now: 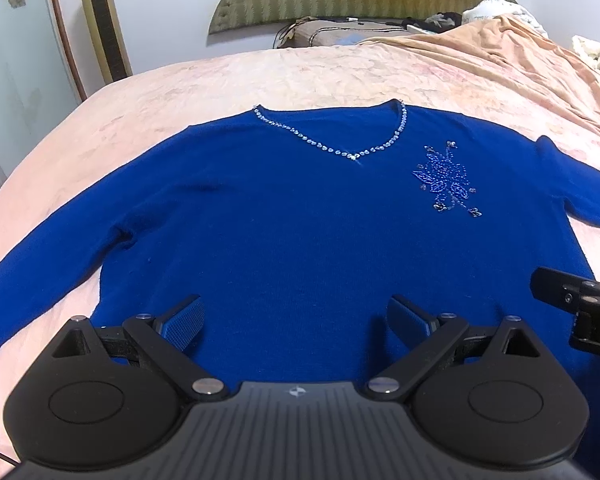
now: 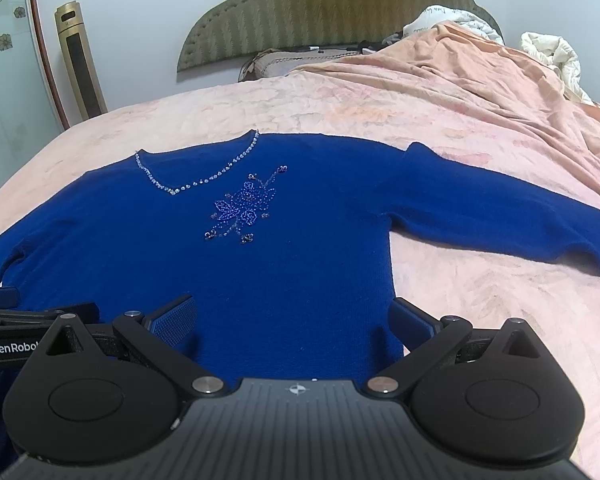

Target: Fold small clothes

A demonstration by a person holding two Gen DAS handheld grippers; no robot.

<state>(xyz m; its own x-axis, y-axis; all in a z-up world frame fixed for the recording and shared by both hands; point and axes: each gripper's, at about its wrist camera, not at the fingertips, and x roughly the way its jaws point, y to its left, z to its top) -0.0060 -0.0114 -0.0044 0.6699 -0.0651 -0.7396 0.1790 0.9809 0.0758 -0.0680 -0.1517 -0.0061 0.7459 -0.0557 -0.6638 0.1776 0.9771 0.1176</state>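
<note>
My left claw (image 1: 294,322) and my right claw (image 2: 294,322) are both wide open and hold nothing, just above the bottom edge of the blue sweater (image 1: 300,220) that lies flat on the pink bed cover (image 1: 260,76).

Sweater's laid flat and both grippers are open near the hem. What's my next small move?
Probably lower the right gripper onto the blue sweater at its hem corner and pinch: it lies flat, sleeves spread, and both the right and left gripper are open and empty.
</note>
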